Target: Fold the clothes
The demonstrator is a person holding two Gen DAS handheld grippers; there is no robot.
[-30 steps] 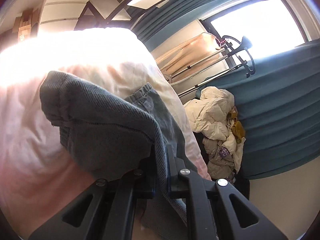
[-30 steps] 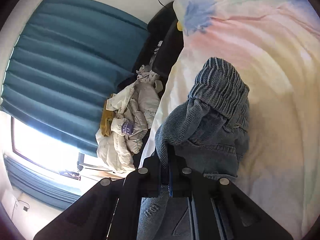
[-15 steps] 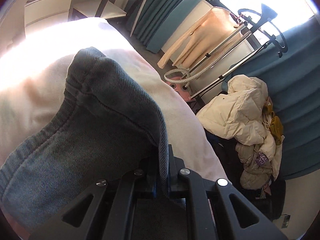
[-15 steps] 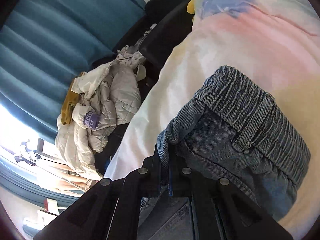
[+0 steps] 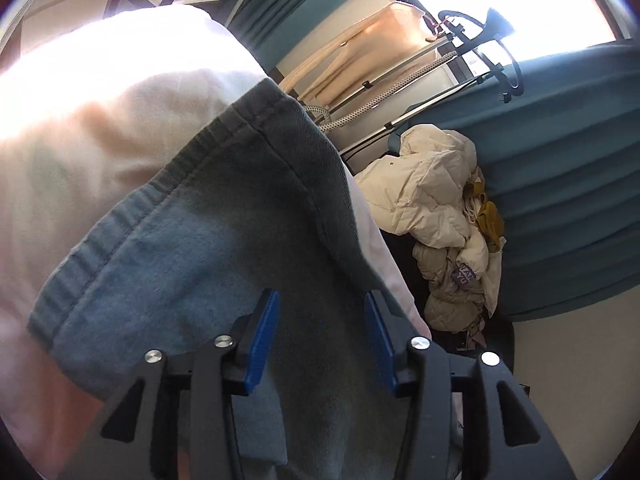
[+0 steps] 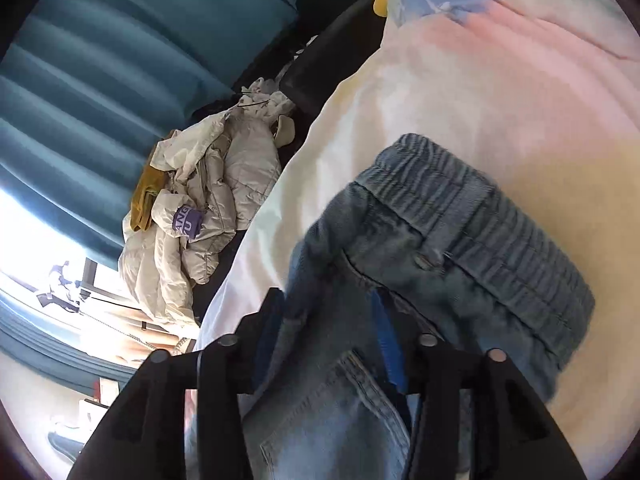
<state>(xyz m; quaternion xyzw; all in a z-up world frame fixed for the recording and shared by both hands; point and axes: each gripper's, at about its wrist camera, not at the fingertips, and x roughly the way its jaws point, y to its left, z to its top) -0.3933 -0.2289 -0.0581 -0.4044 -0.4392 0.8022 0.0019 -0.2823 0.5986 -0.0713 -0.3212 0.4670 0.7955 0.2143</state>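
Blue denim jeans point(image 5: 208, 248) lie on a pale pastel bedsheet point(image 5: 80, 128). In the left wrist view the hemmed leg end spreads out before my left gripper point(image 5: 320, 332); its jaws are opening, blue pads apart, with denim lying between them and no pad pressing it. In the right wrist view the elastic waistband of the jeans point(image 6: 480, 232) lies flat on the bedsheet point(image 6: 480, 92). My right gripper point(image 6: 332, 340) is opening too, with cloth loose between its pads near a pocket.
A heap of cream padded jackets point(image 5: 436, 208) lies beside the bed against teal curtains point(image 5: 560, 184). A garment steamer stand point(image 5: 460, 40) with a beige garment stands near the bright window. The bed edge runs next to the jacket heap point(image 6: 200, 208).
Both grippers were shut on folds of the jeans and have now opened. The jeans have come down from a raised bunch to lie flatter on the bed.
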